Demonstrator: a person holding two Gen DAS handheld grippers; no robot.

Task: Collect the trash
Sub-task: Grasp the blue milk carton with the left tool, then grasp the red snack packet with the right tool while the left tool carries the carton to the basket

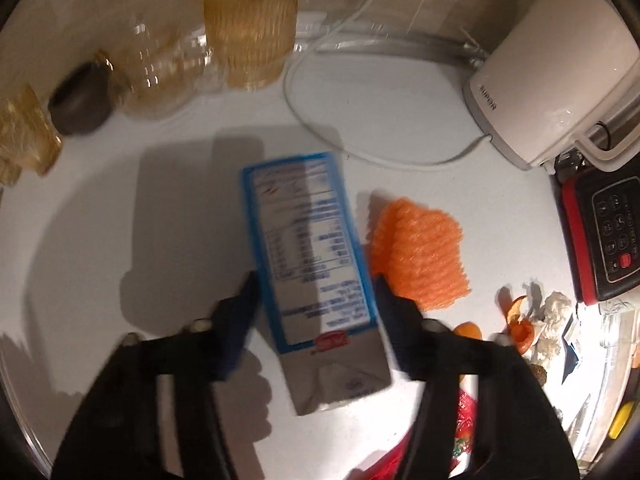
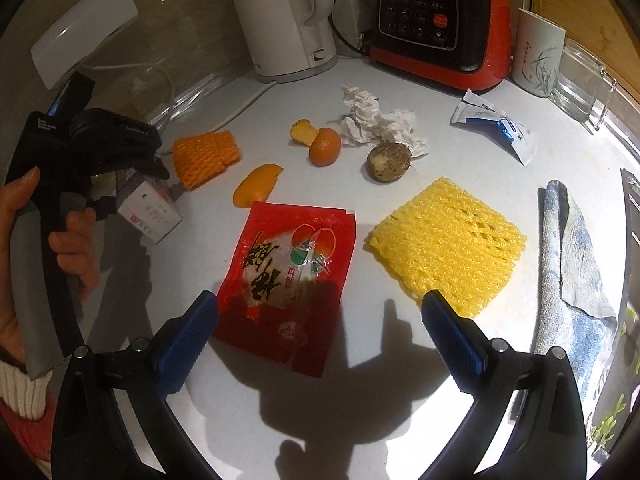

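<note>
1. Pinching a blue-and-grey carton [image 1: 316, 280] between its two fingers, the left gripper [image 1: 316, 300] holds it above the white counter [image 1: 100, 240] in the left wrist view; the carton casts a shadow to its left. Just right of the carton lies an orange foam net [image 1: 420, 256]. Farther right are a white kettle [image 1: 552, 72] and a red-and-black blender base [image 1: 600, 240], with peel and tissue scraps [image 1: 532, 320] near it. At the back stand amber ribbed glasses [image 1: 252, 28] and a dark bowl [image 1: 80, 100].

2. In the right wrist view the right gripper [image 2: 320, 320] hangs over the counter with its fingers spread wide and nothing between them. Below it lies a red wrapper [image 2: 288, 276], with a yellow foam net [image 2: 448, 240] beside it to the right. Beyond are orange peel [image 2: 256, 184], a tangerine [image 2: 324, 148], crumpled tissue [image 2: 376, 120], a brown round fruit [image 2: 388, 162] and a white-and-blue sachet [image 2: 496, 124]. At the left edge a hand [image 2: 24, 232] grips the left gripper, clamped on the carton [image 2: 150, 212].
</note>
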